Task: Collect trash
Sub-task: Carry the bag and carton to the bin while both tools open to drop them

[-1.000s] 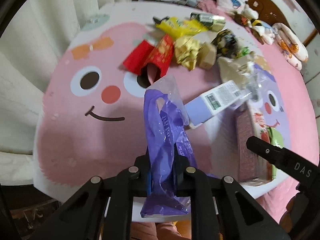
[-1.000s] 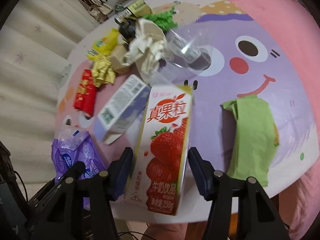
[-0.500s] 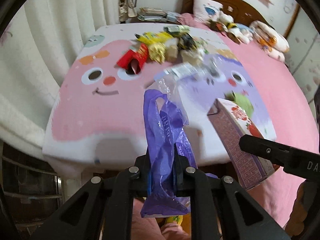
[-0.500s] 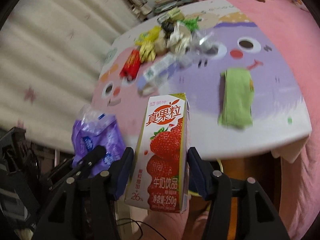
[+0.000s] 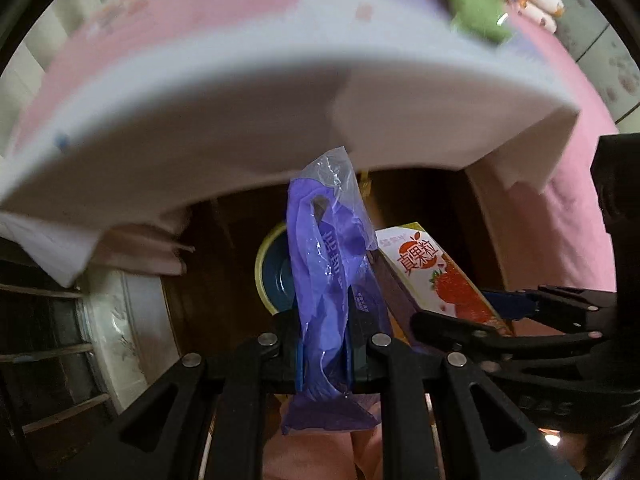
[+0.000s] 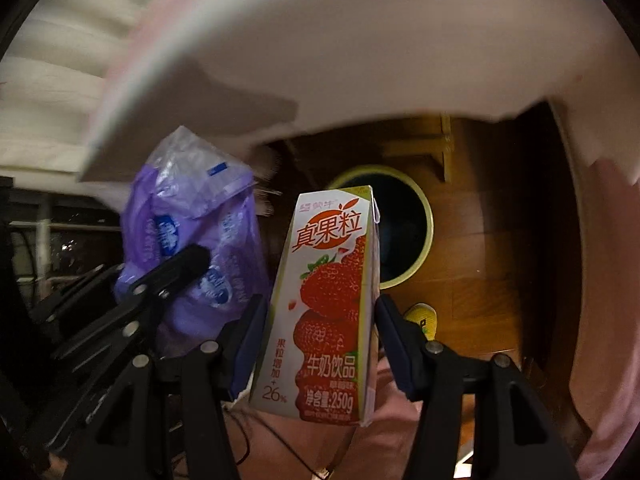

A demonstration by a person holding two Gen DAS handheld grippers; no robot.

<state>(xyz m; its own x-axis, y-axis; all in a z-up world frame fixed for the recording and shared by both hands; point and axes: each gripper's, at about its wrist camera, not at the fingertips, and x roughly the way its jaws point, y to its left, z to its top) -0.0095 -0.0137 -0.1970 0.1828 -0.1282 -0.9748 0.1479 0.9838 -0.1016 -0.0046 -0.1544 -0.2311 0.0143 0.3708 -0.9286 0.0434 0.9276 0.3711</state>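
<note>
Right claw (image 6: 316, 344) around carton (image 6: 328, 304) (upright)

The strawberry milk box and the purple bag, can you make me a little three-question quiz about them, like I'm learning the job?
1. True or false: the left gripper is pinching the purple plastic bag.
2. What does the right gripper hold? A) a green paper B) the strawberry milk carton C) nothing
3. Fill in: on the wooden floor, below the table edge, waits a round yellow-rimmed ______.

Key: 1 true; 2 B; 3 bin.
</note>
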